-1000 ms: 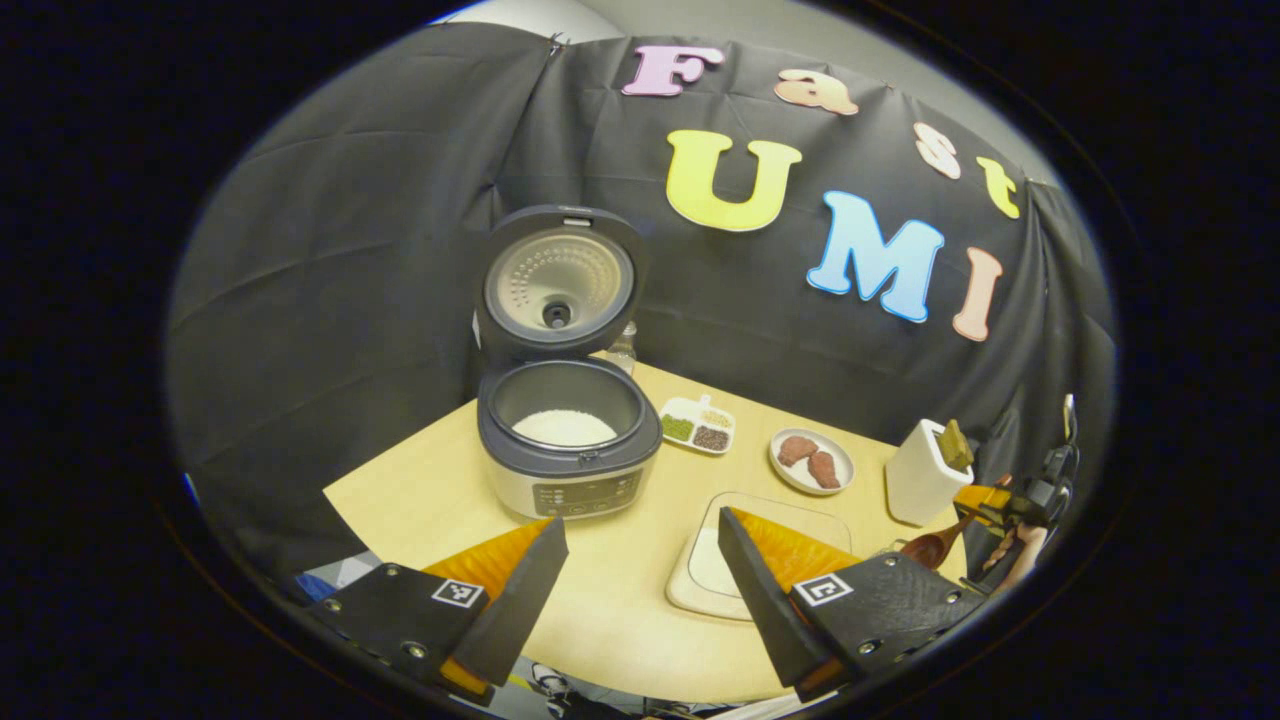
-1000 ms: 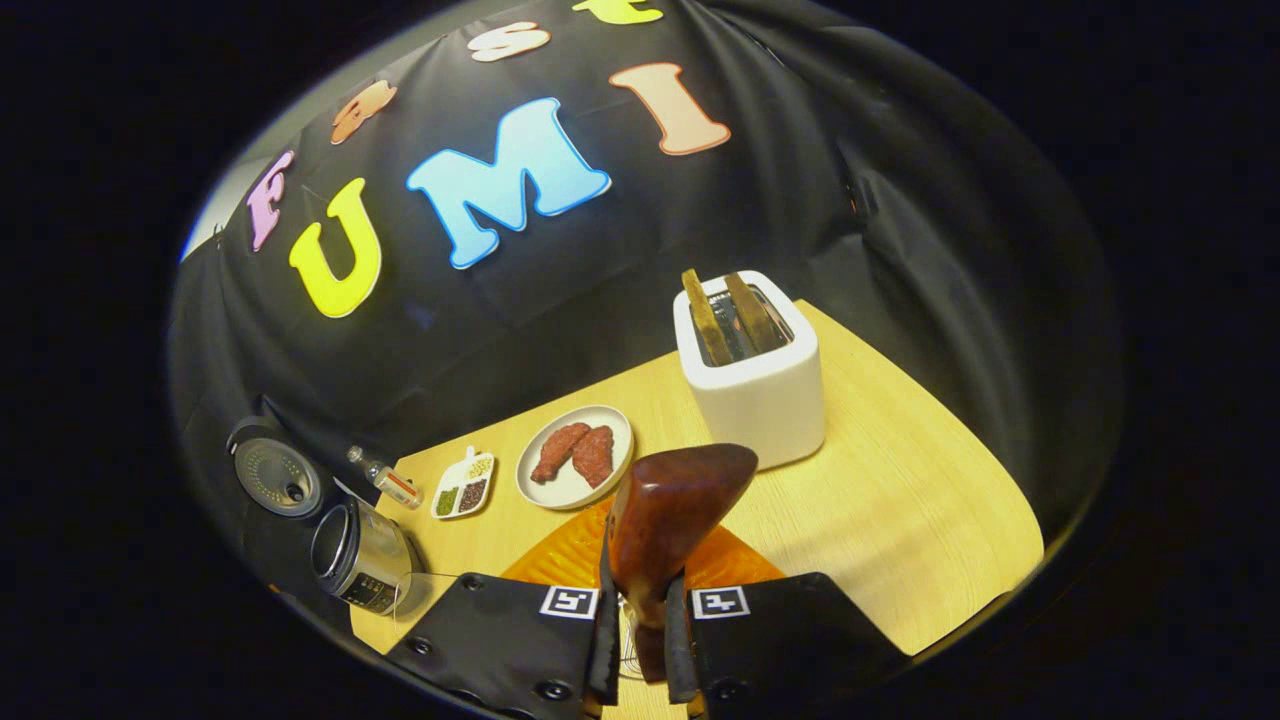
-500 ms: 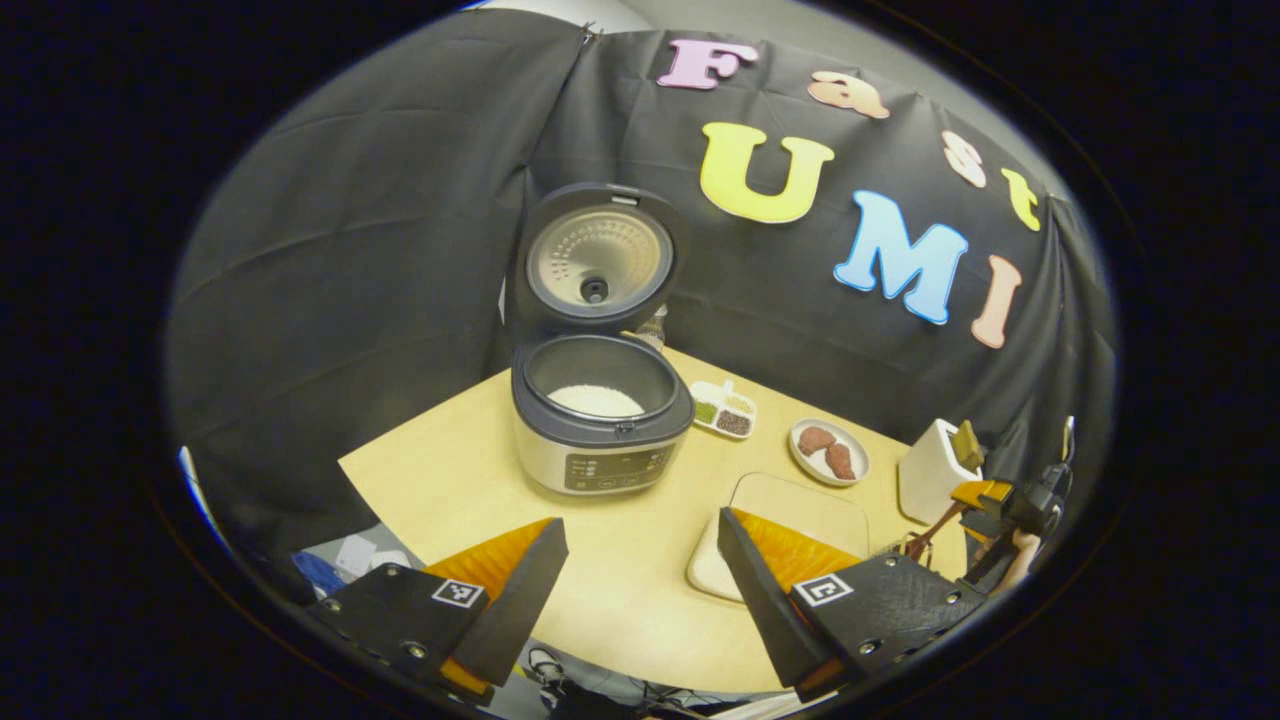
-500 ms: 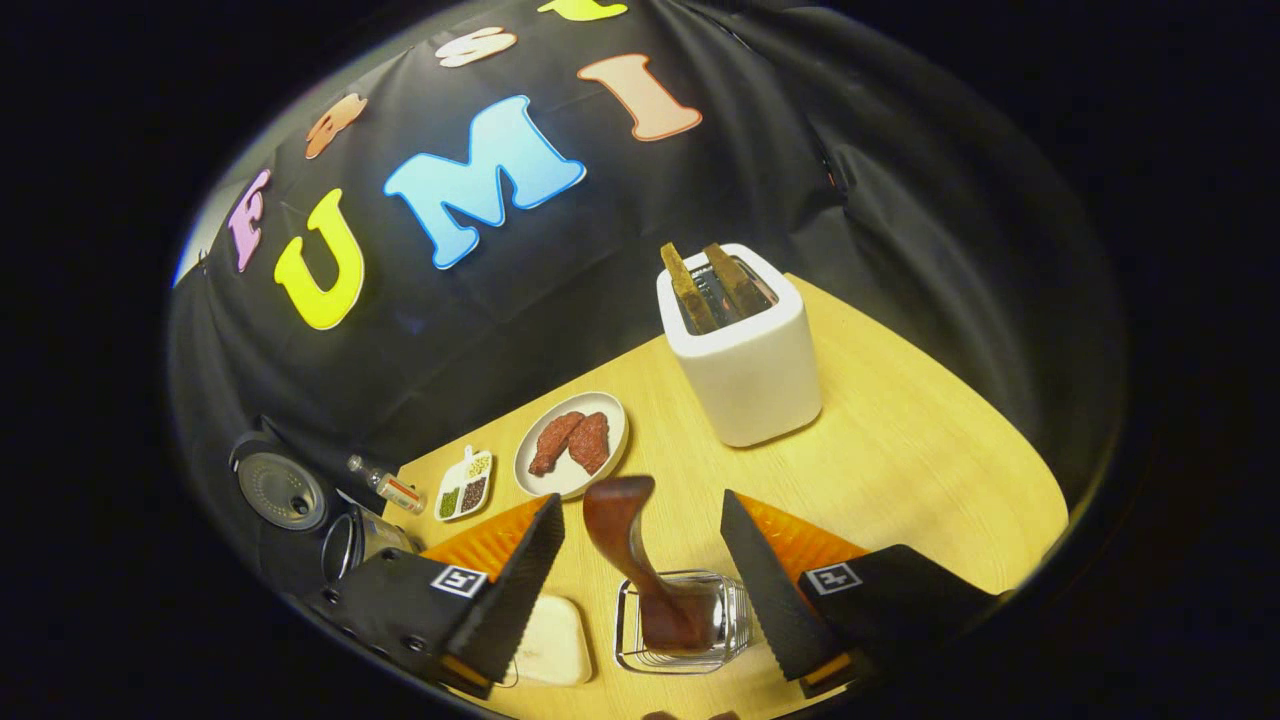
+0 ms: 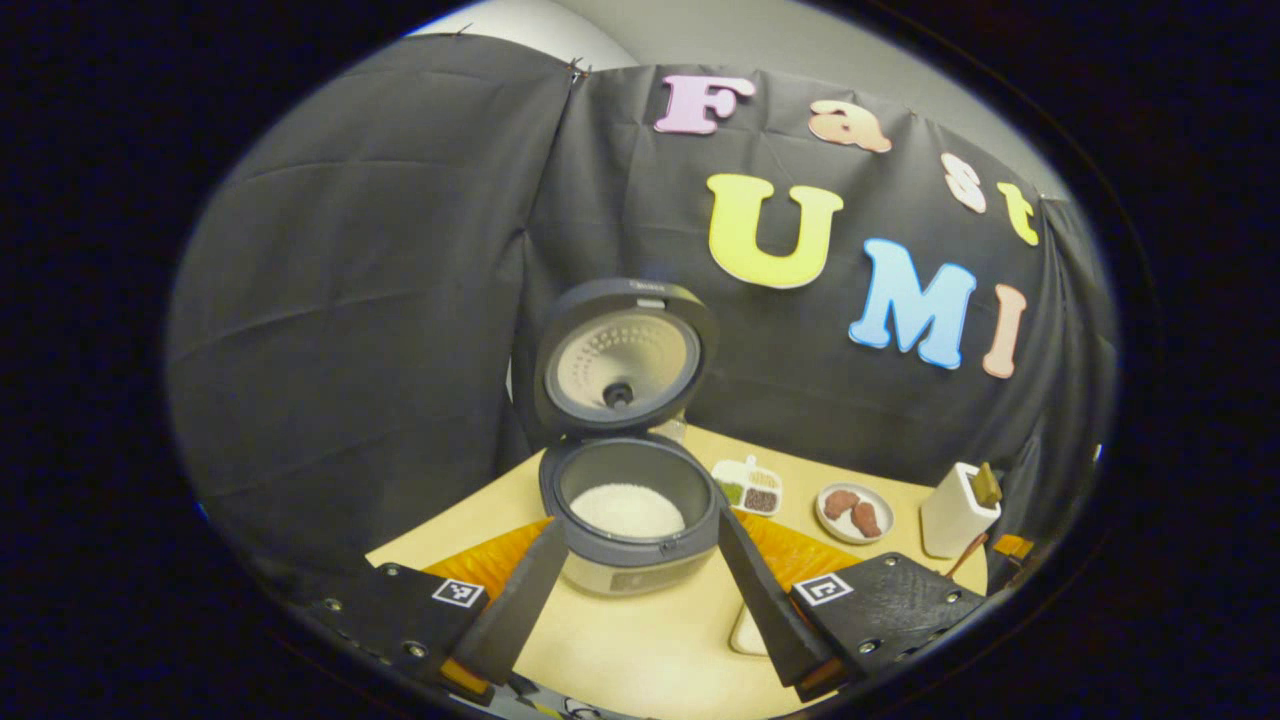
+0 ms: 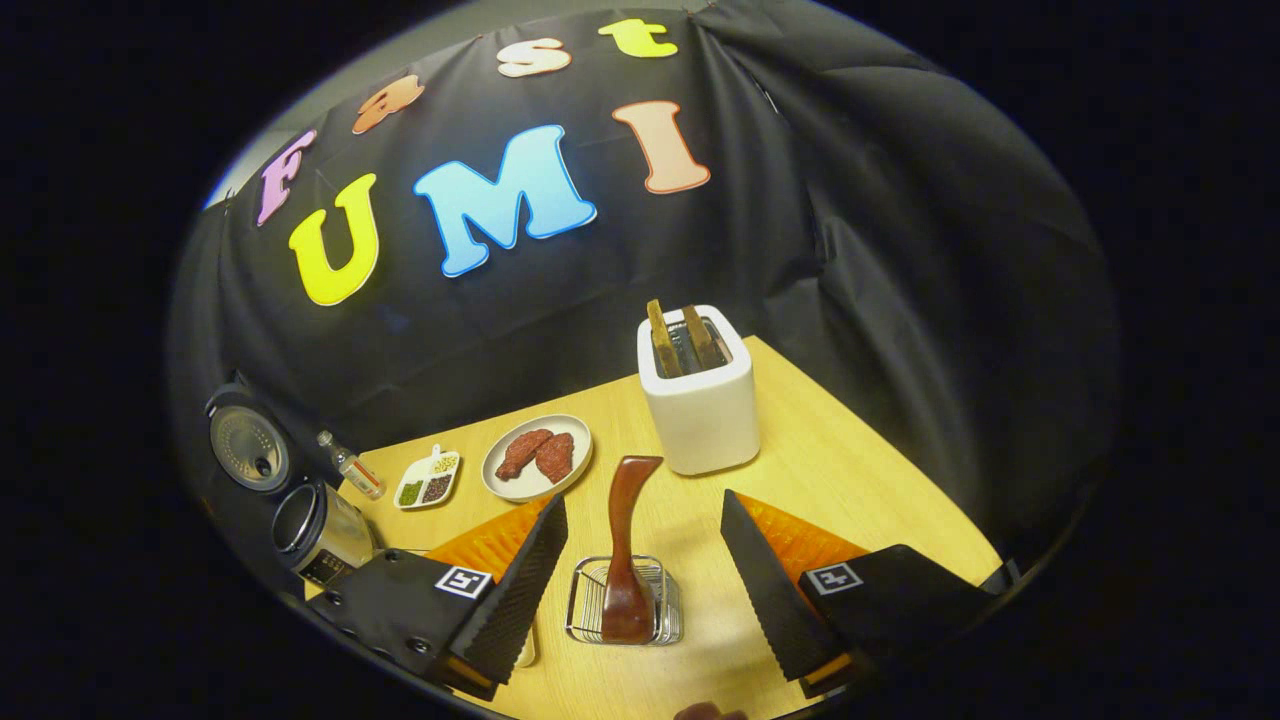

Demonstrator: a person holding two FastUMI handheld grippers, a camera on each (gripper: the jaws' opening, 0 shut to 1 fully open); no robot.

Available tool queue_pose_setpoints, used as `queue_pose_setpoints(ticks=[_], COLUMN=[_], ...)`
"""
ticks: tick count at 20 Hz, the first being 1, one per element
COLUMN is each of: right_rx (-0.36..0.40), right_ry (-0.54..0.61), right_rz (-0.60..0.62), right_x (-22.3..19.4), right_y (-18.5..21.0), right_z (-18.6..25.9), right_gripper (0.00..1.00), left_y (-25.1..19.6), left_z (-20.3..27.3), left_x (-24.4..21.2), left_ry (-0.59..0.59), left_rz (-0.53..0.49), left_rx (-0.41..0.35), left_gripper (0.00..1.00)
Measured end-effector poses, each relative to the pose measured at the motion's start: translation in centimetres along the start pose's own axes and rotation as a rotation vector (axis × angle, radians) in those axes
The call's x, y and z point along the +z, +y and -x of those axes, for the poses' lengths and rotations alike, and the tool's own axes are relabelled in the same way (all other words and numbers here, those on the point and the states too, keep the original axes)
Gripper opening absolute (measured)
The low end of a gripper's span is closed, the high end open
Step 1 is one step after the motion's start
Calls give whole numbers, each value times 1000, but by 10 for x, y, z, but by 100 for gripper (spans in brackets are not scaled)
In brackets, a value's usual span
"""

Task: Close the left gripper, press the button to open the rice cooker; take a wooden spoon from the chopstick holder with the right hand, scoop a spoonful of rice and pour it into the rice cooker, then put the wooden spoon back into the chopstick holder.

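The rice cooker stands open with its lid tipped up and white rice in the pot. My left gripper is open in front of it, holding nothing. In the right gripper view the wooden spoon stands handle-up in the wire chopstick holder. My right gripper is open, its fingers apart on either side of the holder and clear of the spoon. The rice cooker sits at the far left of that view.
On the wooden table stand a white toaster with two slices, a plate of meat, a divided seasoning dish and a small bottle. A pale tray peeks out beside my left gripper's finger.
My right gripper opened, let go of the wooden spoon, now standing in the holder, and pulled back. The left gripper drew back and lower; the cooker now shows between its fingers.
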State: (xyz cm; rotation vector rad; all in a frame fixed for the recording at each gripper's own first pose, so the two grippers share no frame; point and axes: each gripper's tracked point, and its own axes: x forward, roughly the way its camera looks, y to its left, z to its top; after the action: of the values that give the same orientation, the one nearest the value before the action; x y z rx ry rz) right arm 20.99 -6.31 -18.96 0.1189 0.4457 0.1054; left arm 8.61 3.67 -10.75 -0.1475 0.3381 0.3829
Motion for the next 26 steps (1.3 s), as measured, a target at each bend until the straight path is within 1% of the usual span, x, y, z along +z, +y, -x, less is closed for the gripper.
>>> queue_pose_setpoints(ticks=[2, 4, 6, 9, 13, 15, 17, 20, 21, 23, 25, 26], right_rx=[-20, -33, -35, -40, -62, -86, -113, -158, -169, -179, -185, -193], right_ry=[-37, -69, -131, -217, -286, -320, -332, -322, -316, -302, -287, -281], right_rz=[61, 97, 117, 145, 181, 212, 238, 230, 219, 193, 189, 196], right_x=[5, 12, 30, 56, 78, 85, 84, 74, 69, 63, 57, 52], right_y=[4, 12, 23, 39, 54, 56, 57, 53, 52, 52, 49, 43], right_z=[14, 30, 43, 63, 88, 98, 108, 117, 120, 121, 120, 125], right_gripper=[98, 98, 98, 98, 98, 98, 98, 98, 94, 94, 94, 99], left_y=[7, 11, 12, 13, 15, 21, 26, 20, 18, 15, 13, 13], left_z=[-15, -31, -48, -81, -135, -169, -203, -252, -265, -285, -294, -295], left_x=[36, 72, 106, 157, 206, 225, 230, 222, 218, 208, 197, 193], left_ry=[-46, -79, -111, -144, -164, -161, -128, -45, -19, 30, 70, 89], left_rz=[-2, -16, -23, -16, 22, 33, 44, 76, 82, 80, 78, 79], left_rx=[-22, -48, -84, -119, -165, -157, -146, -161, -164, -160, -150, -153], left_gripper=[96, 96, 96, 96, 96, 96, 96, 95, 95, 96, 96, 96])
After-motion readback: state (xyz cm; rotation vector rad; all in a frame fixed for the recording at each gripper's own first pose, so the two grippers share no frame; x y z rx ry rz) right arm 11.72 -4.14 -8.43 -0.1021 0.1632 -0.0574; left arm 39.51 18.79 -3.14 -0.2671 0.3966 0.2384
